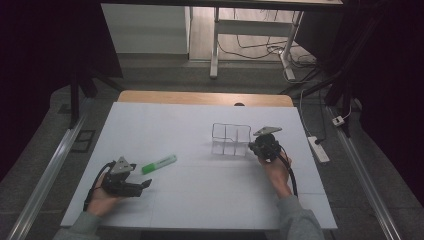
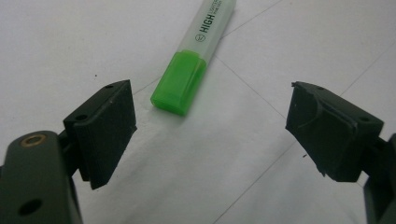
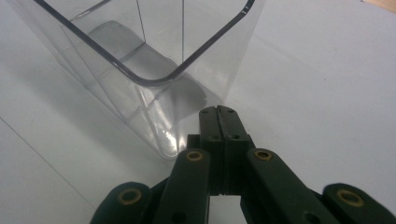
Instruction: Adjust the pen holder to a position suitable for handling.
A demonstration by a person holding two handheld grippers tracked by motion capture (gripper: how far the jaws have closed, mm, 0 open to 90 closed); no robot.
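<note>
A green highlighter (image 1: pixel 159 163) lies on the white table sheet (image 1: pixel 200 200), cap end nearest my left gripper (image 1: pixel 144 186). In the left gripper view its green cap (image 2: pixel 179 84) rests just beyond my left gripper (image 2: pixel 210 112), whose jaws stand wide open with nothing between them. A clear plastic divided box (image 1: pixel 230 139) stands upright at centre right. My right gripper (image 1: pixel 252 145) sits at that box's right side. In the right gripper view the right gripper (image 3: pixel 218 113) is shut, empty, its tips close against the rounded corner of the clear box (image 3: pixel 154 79).
The table's wooden far edge (image 1: pixel 205 97) shows beyond the sheet. A power strip (image 1: pixel 318 148) and cables lie on the floor to the right. Metal rails (image 1: pixel 50 170) run along both sides of the table.
</note>
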